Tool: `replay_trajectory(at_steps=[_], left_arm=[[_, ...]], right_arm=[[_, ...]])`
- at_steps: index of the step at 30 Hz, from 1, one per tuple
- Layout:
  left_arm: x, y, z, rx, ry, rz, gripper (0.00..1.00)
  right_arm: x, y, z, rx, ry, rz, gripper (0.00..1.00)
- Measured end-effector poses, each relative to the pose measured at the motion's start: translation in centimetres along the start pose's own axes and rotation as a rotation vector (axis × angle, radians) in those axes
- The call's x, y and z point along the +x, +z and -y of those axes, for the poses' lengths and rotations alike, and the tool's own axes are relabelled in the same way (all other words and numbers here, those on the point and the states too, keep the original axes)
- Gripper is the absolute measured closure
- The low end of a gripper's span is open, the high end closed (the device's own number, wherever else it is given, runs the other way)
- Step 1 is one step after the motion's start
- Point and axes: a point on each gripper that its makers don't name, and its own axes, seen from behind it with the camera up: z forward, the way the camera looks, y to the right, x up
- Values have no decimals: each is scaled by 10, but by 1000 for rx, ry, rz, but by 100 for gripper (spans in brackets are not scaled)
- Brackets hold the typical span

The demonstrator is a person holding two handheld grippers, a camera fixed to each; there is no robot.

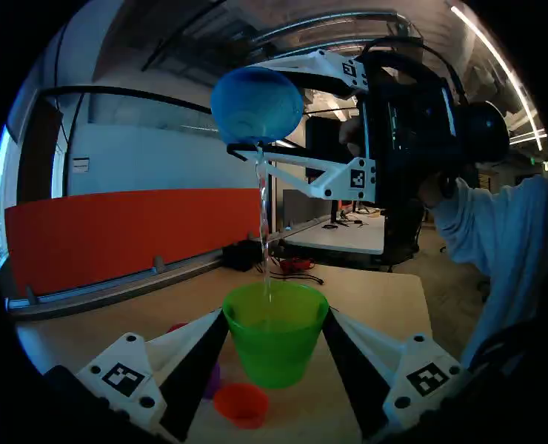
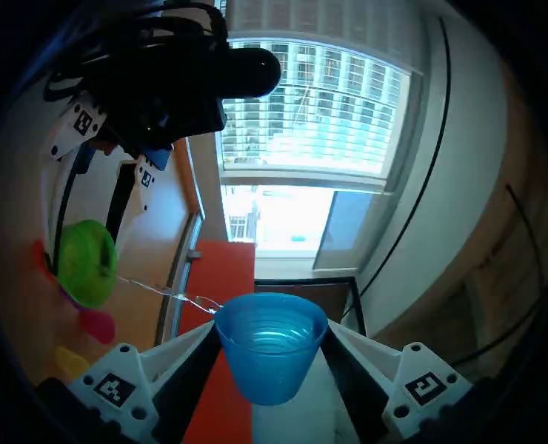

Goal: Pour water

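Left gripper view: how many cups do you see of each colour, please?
Blue cup: 1
Green cup: 1
Orange cup: 1
Purple cup: 1
Total: 4 cups; a reddish sliver at the left is too hidden to count.

A pale wooden table [image 1: 378, 296] stretches ahead of the left gripper [image 1: 275, 314]. On it, low between that gripper's fingers, stands a small orange cup [image 1: 241, 403]. A purple thing [image 1: 212, 381] lies just by the left finger, half hidden.
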Motion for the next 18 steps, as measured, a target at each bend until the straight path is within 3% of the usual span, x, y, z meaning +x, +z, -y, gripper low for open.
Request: replay_trajectory(at_steps=[18], left_arm=[[2,1,6,5,-1,-2,13]], right_arm=[[14,6,4,-10,-93,-11,9]])
